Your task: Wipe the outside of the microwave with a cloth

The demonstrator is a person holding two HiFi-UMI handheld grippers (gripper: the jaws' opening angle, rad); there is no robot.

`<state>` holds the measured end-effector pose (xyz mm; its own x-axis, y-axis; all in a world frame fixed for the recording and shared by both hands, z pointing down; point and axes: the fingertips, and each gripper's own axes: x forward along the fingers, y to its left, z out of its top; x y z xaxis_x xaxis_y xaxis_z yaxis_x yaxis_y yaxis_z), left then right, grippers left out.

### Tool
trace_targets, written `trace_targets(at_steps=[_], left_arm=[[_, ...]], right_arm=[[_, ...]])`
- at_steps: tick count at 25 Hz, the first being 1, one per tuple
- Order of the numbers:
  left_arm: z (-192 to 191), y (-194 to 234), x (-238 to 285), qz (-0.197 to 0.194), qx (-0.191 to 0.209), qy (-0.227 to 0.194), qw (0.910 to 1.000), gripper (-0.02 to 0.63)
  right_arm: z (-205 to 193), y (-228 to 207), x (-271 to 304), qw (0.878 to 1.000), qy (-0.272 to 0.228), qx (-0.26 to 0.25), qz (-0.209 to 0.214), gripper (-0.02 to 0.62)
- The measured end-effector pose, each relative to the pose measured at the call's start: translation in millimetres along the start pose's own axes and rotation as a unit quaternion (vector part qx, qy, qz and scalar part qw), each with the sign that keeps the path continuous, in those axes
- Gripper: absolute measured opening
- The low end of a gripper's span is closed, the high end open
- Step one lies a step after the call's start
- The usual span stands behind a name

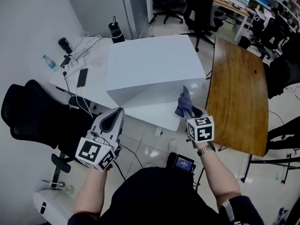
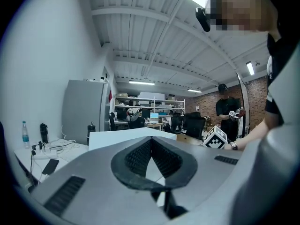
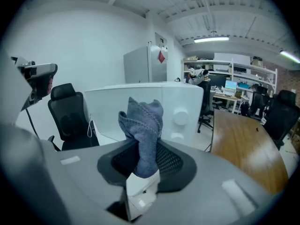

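The big white box-shaped microwave (image 1: 152,67) sits on the white tabletop (image 1: 93,86), in the middle, just past both grippers; the right gripper (image 1: 191,112) pinches a soft blue-grey cloth (image 1: 183,101), bunched up and sticking out, close to the microwave's near right corner; the left gripper (image 1: 116,114) is closed tight with nothing in it; the cloth looks light and floppy, so a pinch low on the bunch should keep it; the microwave looks heavy, hard and smooth.
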<state>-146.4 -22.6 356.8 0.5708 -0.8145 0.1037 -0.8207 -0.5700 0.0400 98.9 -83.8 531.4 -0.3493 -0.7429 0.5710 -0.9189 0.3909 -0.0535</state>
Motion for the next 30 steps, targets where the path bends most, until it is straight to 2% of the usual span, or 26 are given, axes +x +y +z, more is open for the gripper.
trace_targets(at_steps=[7,16,23,30], left_arm=[[-7.3,30.1,-50.4,0.042,-0.004,0.001,0.9991,0.005],[-17.1,68.6,-110.0,0.105,-0.009,0.007,0.9944,0.005],[-21.0,87.2,-136.2,0.136,-0.01,0.012,0.9906,0.005],[-21.3,100.7,-152.6,0.157,-0.01,0.015,0.9874,0.005]], right_arm=[[20.9,99.9,23.7,0.996,-0.023,-0.048,0.071,0.1],[40.1,214.8,60.7,0.981,-0.053,-0.114,0.151,0.1],[55.1,262.4,87.1,0.973,-0.061,-0.135,0.177,0.1],[58.8,288.6,117.3,0.971,-0.055,-0.142,0.186,0.1]])
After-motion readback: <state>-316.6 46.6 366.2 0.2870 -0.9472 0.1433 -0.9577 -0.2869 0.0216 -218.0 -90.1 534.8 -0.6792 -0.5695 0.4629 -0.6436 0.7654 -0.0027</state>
